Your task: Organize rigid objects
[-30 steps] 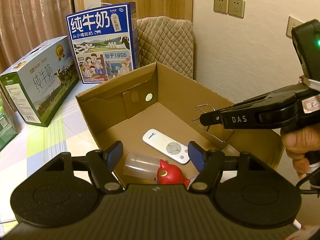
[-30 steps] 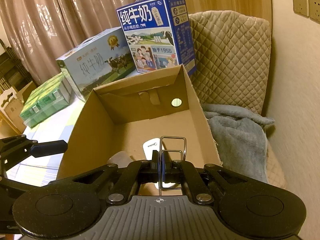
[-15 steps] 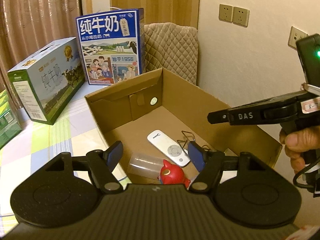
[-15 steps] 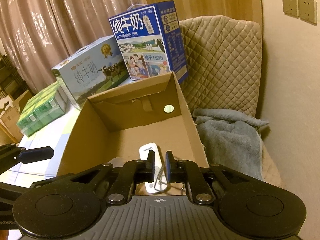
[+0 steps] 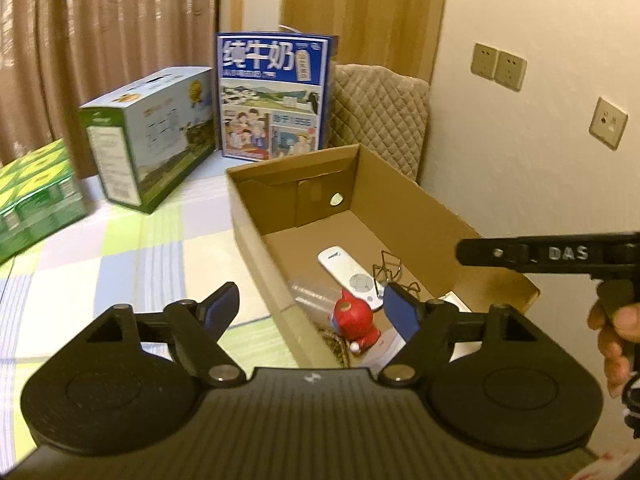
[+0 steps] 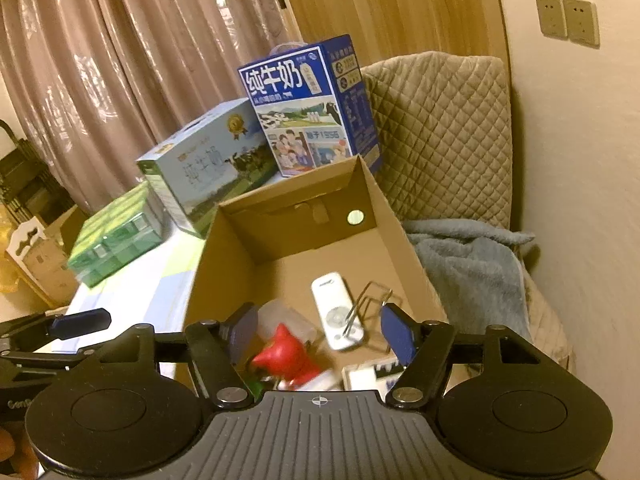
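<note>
Right wrist view, right gripper (image 6: pixel 316 330) fingers opening, empty, above cardboard box (image 6: pixel 404 236) rim, left gripper (image 5: pixel 310 304) likewise

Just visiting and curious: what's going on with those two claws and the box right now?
Both grippers, left and right, opening, nothing between jaws. Wire rack lies free in cardboard box, beside remote. Nothing in the way.

The cardboard box (image 6: pixel 304 240) is matt brown paperboard. Inside it lie a glossy white plastic remote (image 6: pixel 335 312), a thin wire metal clip (image 6: pixel 370 306) and a shiny red figurine (image 5: pixel 356 318). The chair cover (image 6: pixel 444 128) is quilted cloth.
</note>
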`<state>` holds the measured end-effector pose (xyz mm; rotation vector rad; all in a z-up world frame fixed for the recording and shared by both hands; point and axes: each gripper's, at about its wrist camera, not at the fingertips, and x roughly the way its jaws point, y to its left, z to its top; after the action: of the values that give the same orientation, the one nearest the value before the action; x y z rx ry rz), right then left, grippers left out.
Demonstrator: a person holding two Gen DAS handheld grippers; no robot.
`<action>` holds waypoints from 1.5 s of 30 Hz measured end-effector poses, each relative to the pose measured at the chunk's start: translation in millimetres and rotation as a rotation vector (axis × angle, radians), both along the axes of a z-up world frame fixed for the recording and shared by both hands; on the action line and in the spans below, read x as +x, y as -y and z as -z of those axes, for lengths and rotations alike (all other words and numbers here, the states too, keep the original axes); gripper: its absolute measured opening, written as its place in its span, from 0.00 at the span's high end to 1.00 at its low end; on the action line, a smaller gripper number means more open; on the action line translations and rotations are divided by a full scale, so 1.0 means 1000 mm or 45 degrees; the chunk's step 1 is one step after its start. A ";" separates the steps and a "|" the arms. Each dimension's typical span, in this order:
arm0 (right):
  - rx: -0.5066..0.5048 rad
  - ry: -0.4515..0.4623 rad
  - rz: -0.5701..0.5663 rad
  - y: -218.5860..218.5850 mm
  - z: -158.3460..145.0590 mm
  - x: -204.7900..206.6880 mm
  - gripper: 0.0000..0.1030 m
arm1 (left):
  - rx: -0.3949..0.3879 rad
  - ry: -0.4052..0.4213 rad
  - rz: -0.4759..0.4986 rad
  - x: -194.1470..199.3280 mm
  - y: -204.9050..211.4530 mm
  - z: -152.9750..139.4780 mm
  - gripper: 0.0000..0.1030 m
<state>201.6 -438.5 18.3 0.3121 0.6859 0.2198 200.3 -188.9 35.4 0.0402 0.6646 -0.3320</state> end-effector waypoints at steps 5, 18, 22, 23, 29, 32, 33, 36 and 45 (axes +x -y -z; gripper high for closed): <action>-0.007 0.023 -0.002 0.000 -0.014 -0.036 0.21 | -0.029 -0.003 -0.066 -0.030 -0.013 -0.007 0.09; -0.028 0.013 0.012 0.004 -0.034 -0.118 0.17 | -0.066 0.040 -0.178 -0.101 -0.020 -0.030 0.01; -0.019 -0.008 0.010 0.003 -0.033 -0.137 0.17 | -0.074 0.037 -0.186 -0.118 -0.020 -0.035 0.01; -0.018 -0.004 0.010 0.003 -0.033 -0.141 0.17 | -0.077 0.036 -0.190 -0.123 -0.021 -0.035 0.01; -0.070 0.024 0.010 -0.004 -0.036 -0.164 0.17 | -0.083 0.012 -0.219 -0.145 -0.029 -0.034 0.01; -0.111 0.036 0.005 -0.009 -0.036 -0.172 0.17 | -0.063 0.005 -0.246 -0.153 -0.030 -0.033 0.01; -0.120 0.037 0.000 -0.010 -0.036 -0.174 0.17 | -0.063 -0.002 -0.246 -0.156 -0.030 -0.032 0.01; -0.152 0.042 -0.017 -0.016 -0.036 -0.180 0.17 | -0.074 -0.029 -0.247 -0.164 -0.032 -0.030 0.01; -0.143 0.011 -0.037 -0.022 -0.025 -0.190 0.17 | -0.039 -0.025 -0.265 -0.175 -0.029 -0.023 0.01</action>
<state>11.5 -416.2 43.1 0.1936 0.6919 0.2090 25.0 -160.2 58.5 -0.0610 0.6765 -0.1422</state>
